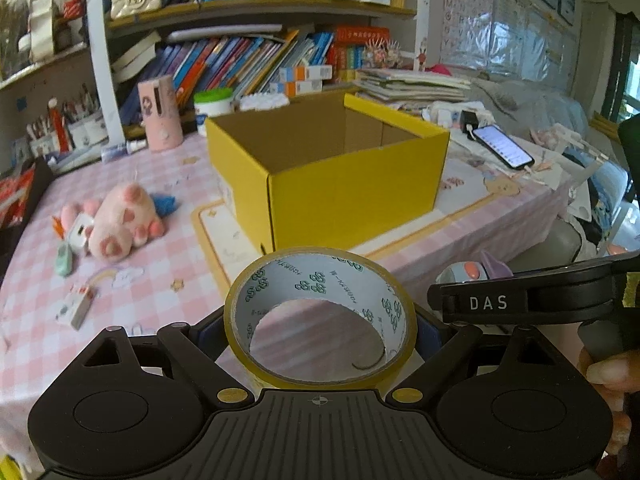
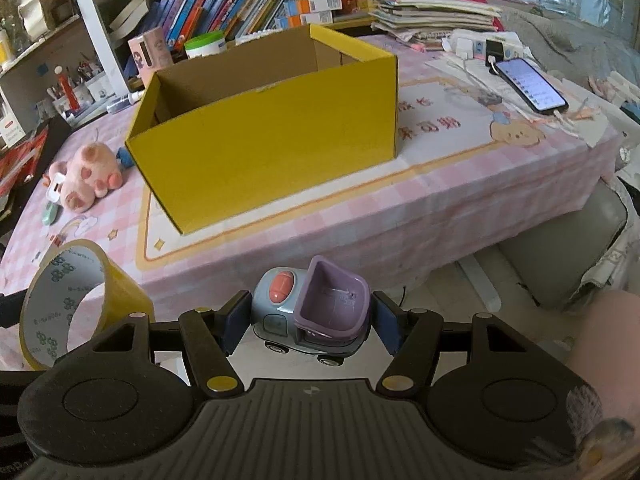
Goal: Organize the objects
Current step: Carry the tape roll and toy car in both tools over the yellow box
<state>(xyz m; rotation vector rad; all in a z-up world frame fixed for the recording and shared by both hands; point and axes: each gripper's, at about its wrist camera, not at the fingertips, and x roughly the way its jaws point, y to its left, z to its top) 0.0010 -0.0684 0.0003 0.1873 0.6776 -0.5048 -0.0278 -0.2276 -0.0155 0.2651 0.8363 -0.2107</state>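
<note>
My left gripper (image 1: 318,330) is shut on a roll of yellow tape (image 1: 320,316), held in the air in front of the table, its white core facing me. The same tape roll (image 2: 76,300) shows at the lower left of the right wrist view. My right gripper (image 2: 310,320) is shut on a grey toy truck (image 2: 308,312) with a purple bucket and a coral knob, its blue pads pressing both sides. Ahead on the pink checked table (image 1: 160,280) stands an open yellow cardboard box (image 1: 328,168), also box (image 2: 264,136), and nothing shows inside it. The toy truck (image 1: 468,270) peeks past the right gripper's body.
A pink plush toy (image 1: 120,220) lies left of the box with small items around it: a white gadget (image 1: 80,234), a mint object (image 1: 64,262), a small white piece (image 1: 78,308). A lit phone (image 2: 532,84) lies on the table's right. Bookshelves and a paper stack (image 2: 436,12) stand behind. Floor lies below the table edge.
</note>
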